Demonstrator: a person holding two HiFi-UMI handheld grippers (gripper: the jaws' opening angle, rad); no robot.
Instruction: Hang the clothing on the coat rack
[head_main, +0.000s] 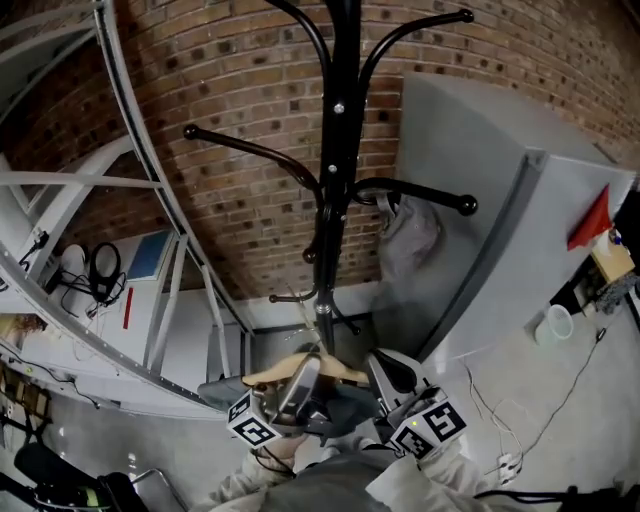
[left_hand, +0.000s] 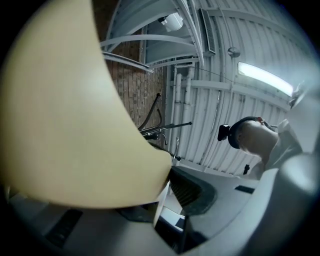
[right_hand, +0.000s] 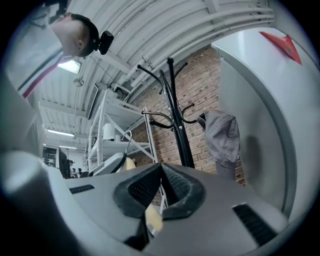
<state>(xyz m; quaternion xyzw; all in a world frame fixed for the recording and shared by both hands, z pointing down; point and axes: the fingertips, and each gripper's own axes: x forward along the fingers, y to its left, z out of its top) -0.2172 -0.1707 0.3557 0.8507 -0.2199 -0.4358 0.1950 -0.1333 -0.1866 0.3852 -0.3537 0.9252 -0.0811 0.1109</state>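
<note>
While left gripper (head_main: 302, 378), right gripper (head_main: 386, 378) clamp hanger (head_main: 340, 371), long axis left-right.

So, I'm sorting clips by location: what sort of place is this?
Probably a workshop or lab space: bare brick wall, white metal shelving holding cables and headphones, and a ribbed metal ceiling overhead.
</note>
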